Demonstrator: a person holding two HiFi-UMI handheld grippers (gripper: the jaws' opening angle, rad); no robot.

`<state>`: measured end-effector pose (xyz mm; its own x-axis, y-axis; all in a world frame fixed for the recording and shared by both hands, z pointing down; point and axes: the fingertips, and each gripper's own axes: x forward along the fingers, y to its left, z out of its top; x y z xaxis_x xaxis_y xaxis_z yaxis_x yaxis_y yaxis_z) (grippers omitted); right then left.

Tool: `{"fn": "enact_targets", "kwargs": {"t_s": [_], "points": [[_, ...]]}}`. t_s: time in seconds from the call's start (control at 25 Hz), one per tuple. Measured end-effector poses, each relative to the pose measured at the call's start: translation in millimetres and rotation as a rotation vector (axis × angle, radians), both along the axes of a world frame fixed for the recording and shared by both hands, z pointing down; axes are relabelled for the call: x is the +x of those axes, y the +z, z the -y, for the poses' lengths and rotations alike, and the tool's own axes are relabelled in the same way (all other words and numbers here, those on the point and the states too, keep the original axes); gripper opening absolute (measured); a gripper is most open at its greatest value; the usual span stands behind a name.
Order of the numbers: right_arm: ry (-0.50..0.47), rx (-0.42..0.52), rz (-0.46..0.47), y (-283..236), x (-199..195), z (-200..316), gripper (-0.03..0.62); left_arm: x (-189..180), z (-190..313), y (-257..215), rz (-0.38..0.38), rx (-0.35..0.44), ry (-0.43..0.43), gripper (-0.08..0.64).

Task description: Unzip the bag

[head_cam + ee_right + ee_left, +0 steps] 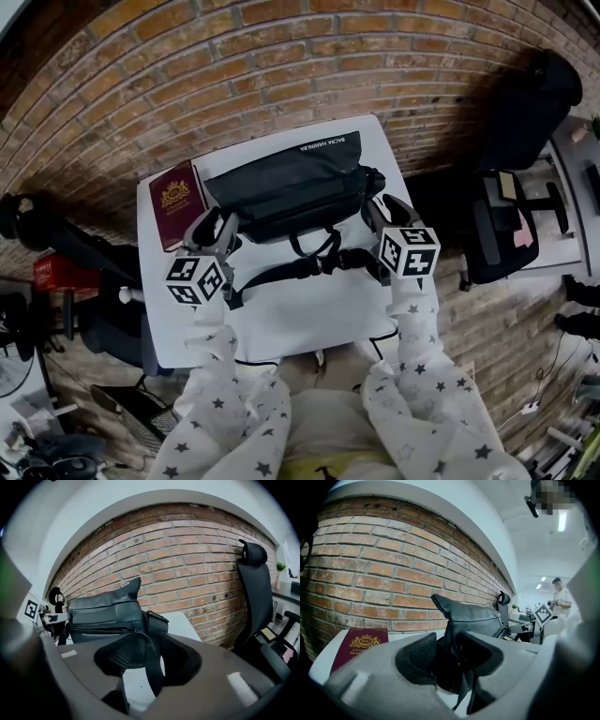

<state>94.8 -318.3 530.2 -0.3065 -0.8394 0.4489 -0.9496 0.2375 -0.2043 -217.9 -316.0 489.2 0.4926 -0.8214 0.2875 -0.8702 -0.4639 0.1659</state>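
Two tools flank a black bag (286, 192) lying across the far half of the white surface (309, 323), beside the brick wall (281, 56). At the bag's left end the left tool (449, 651) grips dark fabric, which fills its gap. The right tool (151, 653) stands wide at the bag's right end, its jaws apart, a black strap (153, 672) hanging between them. A burgundy booklet (176, 202) lies just left of the bag.

White sleeves (230, 403) strewn with grey stars show at five and seven o'clock in the head view. The left gripper (217, 228) and right gripper (384, 212) are pale grey with black ribbed pads (417, 656). Each carries a white cube (197, 279) of black square markers.
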Motion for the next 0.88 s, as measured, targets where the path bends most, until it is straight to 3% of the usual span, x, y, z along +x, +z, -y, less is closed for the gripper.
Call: {"fn": "enact_targets", "kwargs": {"t_s": [0.2, 0.52, 0.88], "points": [[-0.055, 0.069, -0.001, -13, -6, -7, 0.167, -6, -15, -6, 0.019, 0.023, -0.040, 0.166], [-0.122, 0.162, 0.003, -46, -15, -20, 0.011, 4, -45, -30, 0.048, 0.081, -0.042, 0.017], [-0.218, 0.248, 0.096, -88, -37, -37, 0.009, 10, -70, -53, 0.003, 0.099, -0.071, 0.000]]}}
